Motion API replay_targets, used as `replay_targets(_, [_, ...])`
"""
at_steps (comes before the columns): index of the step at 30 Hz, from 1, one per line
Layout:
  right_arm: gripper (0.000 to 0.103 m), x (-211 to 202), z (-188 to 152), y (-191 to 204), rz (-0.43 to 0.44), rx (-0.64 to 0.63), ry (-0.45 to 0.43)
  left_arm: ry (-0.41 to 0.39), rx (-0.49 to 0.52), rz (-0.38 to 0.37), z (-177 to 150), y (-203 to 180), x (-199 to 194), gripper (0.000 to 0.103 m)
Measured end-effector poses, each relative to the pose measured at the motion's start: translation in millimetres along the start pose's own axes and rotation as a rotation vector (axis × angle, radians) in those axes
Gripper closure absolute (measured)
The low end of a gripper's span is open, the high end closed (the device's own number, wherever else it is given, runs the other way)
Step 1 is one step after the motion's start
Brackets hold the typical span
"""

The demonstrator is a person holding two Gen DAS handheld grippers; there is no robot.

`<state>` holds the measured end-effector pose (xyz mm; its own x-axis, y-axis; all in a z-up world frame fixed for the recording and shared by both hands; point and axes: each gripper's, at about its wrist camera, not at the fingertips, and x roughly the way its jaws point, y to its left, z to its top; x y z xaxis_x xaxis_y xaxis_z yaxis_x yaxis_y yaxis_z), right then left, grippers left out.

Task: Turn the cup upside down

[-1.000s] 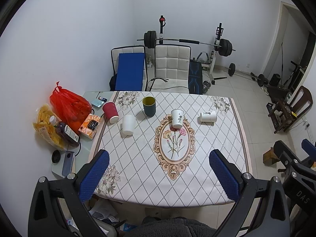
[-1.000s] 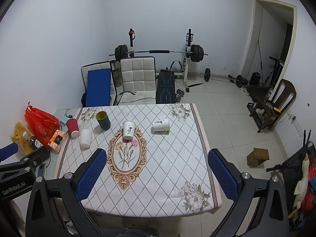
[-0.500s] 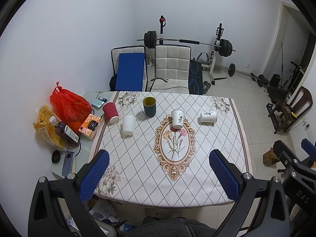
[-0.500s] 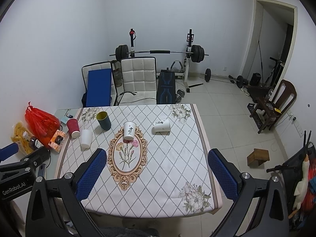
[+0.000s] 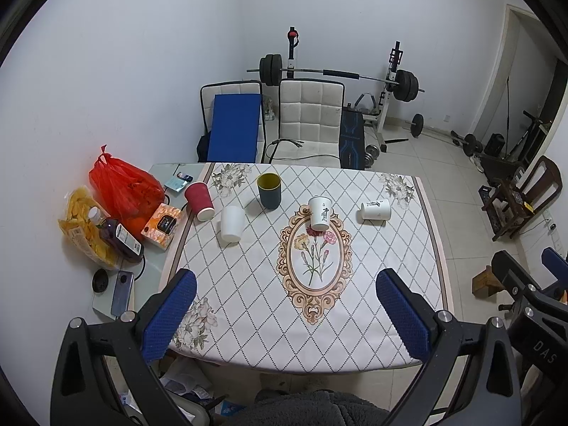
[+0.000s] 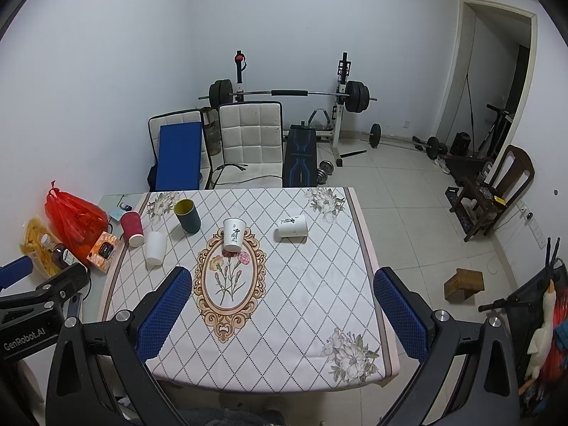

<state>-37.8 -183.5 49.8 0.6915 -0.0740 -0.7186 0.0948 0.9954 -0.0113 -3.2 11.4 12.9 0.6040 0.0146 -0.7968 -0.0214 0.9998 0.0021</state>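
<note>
A white printed paper cup (image 5: pixel 320 213) stands upright at the top of the table's flower medallion; it also shows in the right wrist view (image 6: pixel 233 235). A second printed white cup (image 5: pixel 375 209) (image 6: pixel 292 226) lies on its side to its right. A plain white cup (image 5: pixel 231 223) (image 6: pixel 155 248) stands rim down and a red cup (image 5: pixel 199 201) (image 6: pixel 132 228) also stands rim down at the left. A dark cup with a yellow inside (image 5: pixel 269 190) (image 6: pixel 187 216) stands upright. My left gripper (image 5: pixel 284 316) and right gripper (image 6: pixel 282 314) are both open and empty, high above the table's near edge.
The table (image 5: pixel 355 319) has a diamond-pattern cloth. On its left margin lie a red bag (image 5: pixel 120 186), an orange box (image 5: pixel 161 226), a bottle (image 5: pixel 115 235), snacks and a phone (image 5: pixel 122 293). Chairs (image 5: pixel 310 120) and a barbell rack stand behind. A wooden chair (image 6: pixel 497 188) stands right.
</note>
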Motion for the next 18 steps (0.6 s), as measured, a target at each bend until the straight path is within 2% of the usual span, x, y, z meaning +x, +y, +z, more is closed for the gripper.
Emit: replay_targets(18, [0.000, -1.2, 4.0, 3.8, 0.002, -0.002, -0.002, -0.001, -0.002, -0.001, 0.7, 0.4, -0.6, 0.000])
